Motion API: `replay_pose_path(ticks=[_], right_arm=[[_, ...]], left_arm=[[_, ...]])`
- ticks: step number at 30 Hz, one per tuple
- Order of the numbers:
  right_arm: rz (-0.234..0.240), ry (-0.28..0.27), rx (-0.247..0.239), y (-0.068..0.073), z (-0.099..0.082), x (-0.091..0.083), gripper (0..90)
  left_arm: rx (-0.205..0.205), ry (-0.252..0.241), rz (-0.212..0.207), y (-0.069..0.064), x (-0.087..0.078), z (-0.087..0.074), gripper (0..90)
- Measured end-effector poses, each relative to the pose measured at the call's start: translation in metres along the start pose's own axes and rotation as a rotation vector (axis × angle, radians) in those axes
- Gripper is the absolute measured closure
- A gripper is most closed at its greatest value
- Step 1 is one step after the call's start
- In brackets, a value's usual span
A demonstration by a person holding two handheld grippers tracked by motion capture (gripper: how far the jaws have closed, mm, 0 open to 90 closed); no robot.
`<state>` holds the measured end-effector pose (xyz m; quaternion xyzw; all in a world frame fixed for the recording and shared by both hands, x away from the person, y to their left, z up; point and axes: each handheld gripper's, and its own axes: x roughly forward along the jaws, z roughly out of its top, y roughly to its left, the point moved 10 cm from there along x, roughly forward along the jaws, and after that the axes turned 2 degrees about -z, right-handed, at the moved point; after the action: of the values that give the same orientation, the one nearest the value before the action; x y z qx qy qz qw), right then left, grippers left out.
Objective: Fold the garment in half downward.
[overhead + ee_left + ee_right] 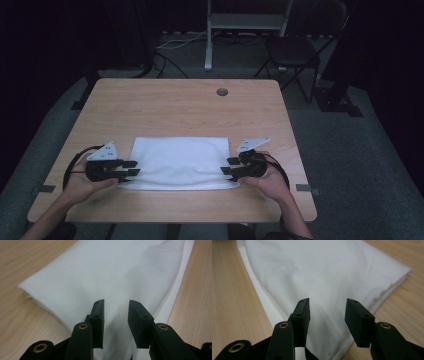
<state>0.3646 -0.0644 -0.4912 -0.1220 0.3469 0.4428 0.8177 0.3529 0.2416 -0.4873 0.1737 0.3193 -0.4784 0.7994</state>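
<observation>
- The left gripper (115, 322) has its fingers (98, 320) apart over the near-left corner of the white cloth (112, 272), with nothing pinched between them.
- The right gripper (327, 322) mirrors it: fingers (358, 321) parted above the near-right corner, the fabric lying flat beneath rather than clamped.
- Both grippers, in the high view at (131, 168) and (229, 166), sit at the cloth's two short ends (a released pose, as I read it).
- Judged from that, one fold looks done: the cloth is a neat rectangle with a second layer's edge peeking out along one long side.
- What may remain is a further fold or a final smoothing.
- The cloth is plain white, smooth, with only faint creases, resting near the front edge of the wooden tabletop (180, 107), roughly centred.
</observation>
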Motion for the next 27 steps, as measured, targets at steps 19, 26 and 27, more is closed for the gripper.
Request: replay_pose_path(ticks=[19,26,27], right_arm=[[0.013,0.022,-0.041,0.008,-0.019,-0.001,54.4],[-0.002,0.015,-0.034,0.005,-0.02,-0.001,55.0],[-0.009,0.02,-0.033,0.004,-0.02,-0.001,55.0]], left_arm=[[0.024,0.059,-0.007,-0.007,0.003,-0.013,65.8],[0.021,0.066,0.001,-0.001,0.007,-0.009,65.5],[0.021,0.065,0.003,0.0,0.008,-0.008,65.6]])
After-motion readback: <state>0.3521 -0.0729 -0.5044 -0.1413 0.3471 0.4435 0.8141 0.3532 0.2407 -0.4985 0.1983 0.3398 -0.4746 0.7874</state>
